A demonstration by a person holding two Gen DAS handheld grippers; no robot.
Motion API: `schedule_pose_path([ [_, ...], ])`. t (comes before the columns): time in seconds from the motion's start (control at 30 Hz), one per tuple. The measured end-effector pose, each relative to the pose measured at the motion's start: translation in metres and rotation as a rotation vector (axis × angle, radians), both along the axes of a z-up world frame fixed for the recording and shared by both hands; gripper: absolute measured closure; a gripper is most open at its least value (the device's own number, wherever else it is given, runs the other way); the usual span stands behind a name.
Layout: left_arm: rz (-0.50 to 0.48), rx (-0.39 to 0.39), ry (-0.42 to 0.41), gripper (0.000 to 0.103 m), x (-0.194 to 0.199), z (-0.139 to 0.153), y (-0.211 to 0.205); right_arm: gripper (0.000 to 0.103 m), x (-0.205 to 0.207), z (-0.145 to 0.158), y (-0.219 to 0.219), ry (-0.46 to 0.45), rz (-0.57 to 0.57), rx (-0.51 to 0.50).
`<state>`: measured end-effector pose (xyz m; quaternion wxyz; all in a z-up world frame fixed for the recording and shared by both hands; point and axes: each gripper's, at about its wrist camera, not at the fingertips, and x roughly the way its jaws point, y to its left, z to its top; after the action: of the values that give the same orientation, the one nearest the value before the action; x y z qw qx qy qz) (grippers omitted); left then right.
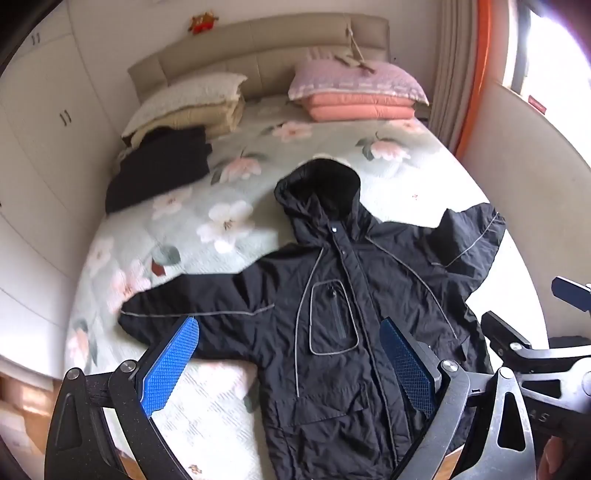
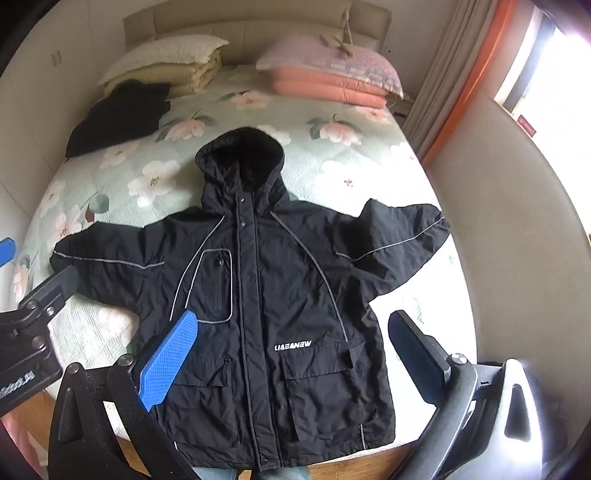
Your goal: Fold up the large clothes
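Hovering wide apart and empty, the left gripper (image 1: 290, 363) and right gripper (image 2: 291, 363) hang over the black jacket (image 2: 258, 295), spread front-up on the floral bed (image 2: 332, 162); beyond, folded dark clothing (image 2: 118, 116); pillows (image 2: 332, 70) against the headboard (image 2: 251, 26).

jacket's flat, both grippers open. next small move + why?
Probably bring the left gripper down onto the left sleeve near its cuff and close. The jacket lies front up on the bed, sleeves spread, nothing folded yet. Both grippers hover open and empty, so a sleeve fold inward looks like the natural start.
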<state>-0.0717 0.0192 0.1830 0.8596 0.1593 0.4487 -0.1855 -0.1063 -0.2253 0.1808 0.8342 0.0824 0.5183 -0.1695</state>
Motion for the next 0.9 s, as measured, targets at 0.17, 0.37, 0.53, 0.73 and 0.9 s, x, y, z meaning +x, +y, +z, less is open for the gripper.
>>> schedule_pose_path([
  [0.17, 0.005, -0.043, 0.065, 0.004, 0.003, 0.010, 0.005, 0.000, -0.004, 0.005, -0.003, -0.012, -0.022, 0.058],
  [0.37, 0.023, -0.029, 0.049, 0.004, 0.005, 0.014, 0.008, 0.000, -0.002, 0.012, -0.001, -0.022, -0.022, 0.048],
  [0.53, 0.022, -0.032, 0.054, 0.004, 0.006, 0.013, 0.004, 0.000, -0.001, 0.014, -0.002, -0.020, -0.016, 0.052],
  [0.73, 0.023, -0.028, 0.057, 0.004, 0.003, 0.011, -0.001, 0.000, 0.002, 0.015, 0.007, -0.010, -0.004, 0.033],
  [0.9, 0.043, -0.032, 0.056, 0.004, 0.002, 0.010, 0.005, 0.000, 0.002, 0.013, 0.009, -0.004, -0.003, 0.035],
])
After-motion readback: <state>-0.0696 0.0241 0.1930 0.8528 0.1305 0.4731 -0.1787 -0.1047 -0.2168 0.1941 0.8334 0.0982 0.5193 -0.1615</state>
